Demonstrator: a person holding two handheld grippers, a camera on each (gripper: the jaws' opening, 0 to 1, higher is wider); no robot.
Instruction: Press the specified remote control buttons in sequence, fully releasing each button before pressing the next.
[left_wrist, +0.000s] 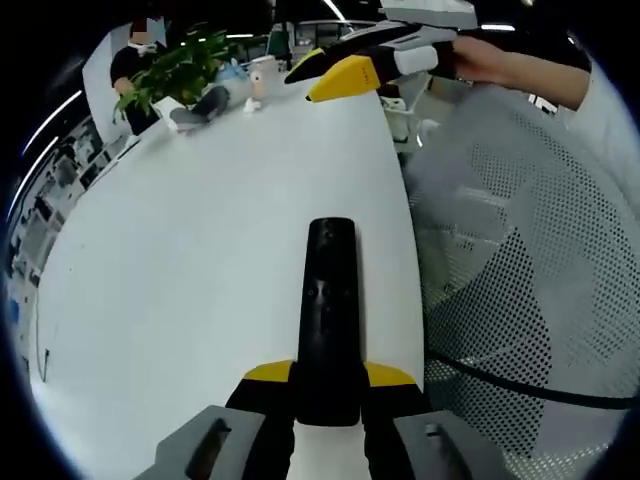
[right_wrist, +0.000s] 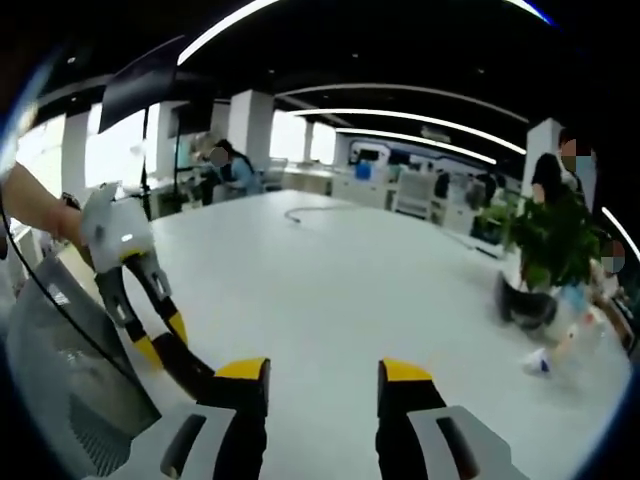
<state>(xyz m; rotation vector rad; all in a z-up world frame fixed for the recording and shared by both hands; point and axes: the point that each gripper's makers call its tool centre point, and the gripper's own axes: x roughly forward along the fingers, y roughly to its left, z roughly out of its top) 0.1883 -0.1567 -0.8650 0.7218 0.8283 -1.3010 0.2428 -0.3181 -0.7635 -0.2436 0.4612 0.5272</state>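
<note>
Between left jaws: remote (buttons up)

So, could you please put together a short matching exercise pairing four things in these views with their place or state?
Things:
1. remote control
2. right tool
3. potted plant
4. white cup

Place or state:
A. open, holding nothing
B. leafy, near the table's right edge in the right gripper view
C. clamped in the left tool
D. at the table's far end in the left gripper view

Pairs: 1-C, 2-A, 3-B, 4-D
</note>
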